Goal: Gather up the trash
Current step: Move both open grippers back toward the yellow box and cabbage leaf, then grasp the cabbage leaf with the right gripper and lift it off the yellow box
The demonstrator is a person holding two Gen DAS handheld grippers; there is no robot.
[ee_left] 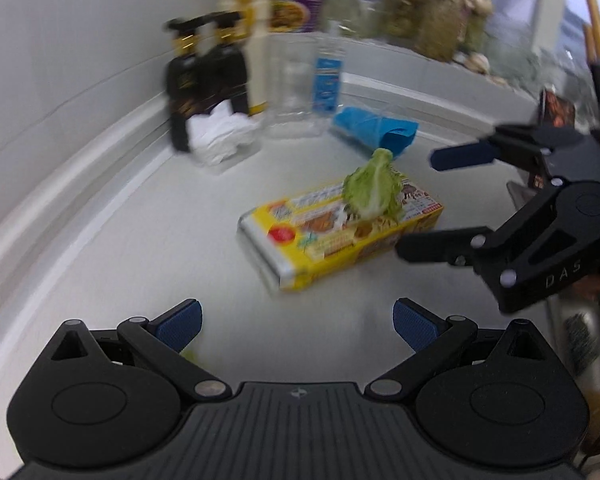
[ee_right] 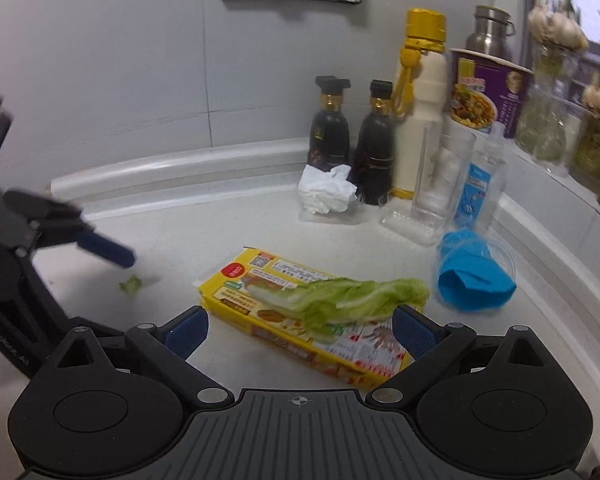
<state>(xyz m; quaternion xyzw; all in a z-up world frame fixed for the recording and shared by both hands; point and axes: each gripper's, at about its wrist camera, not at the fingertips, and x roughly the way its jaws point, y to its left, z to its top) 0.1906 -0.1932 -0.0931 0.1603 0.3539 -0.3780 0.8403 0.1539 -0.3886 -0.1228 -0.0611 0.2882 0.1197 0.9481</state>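
Progress: I judge the task is near its start; no piece of trash is in my claws, and I see no bin in either view.
Trash left, centre: the yellow box (ee_right: 300, 312) lies flat on the white counter (ee_right: 188, 240), with a lettuce leaf (ee_right: 340, 300) lying on top of it.
Trash left, corner: a crumpled white tissue (ee_right: 326, 194) rests against the two dark bottles (ee_right: 352, 140); a blue wrapper (ee_right: 474, 276) lies just beside the clear glass (ee_right: 440, 176).
Small scrap: a green bit (ee_right: 131, 285) lies on the counter to the left of the box, near my left claw.
Right claw (ee_right: 300, 330): wide open and empty; the near end of the box and the leaf sit between its blue pads (ee_right: 186, 334), not touched yet, I think.
Right claw pose: low and about level over the counter, pointing to the back corner.
Left claw (ee_left: 296, 322): also wide open, nothing in it.
Left claw pose: it comes from the other side and looks along the box; this view is blurred, so I cannot tell how high it is.
What I expect next: the leaf or the box is the first to be picked.
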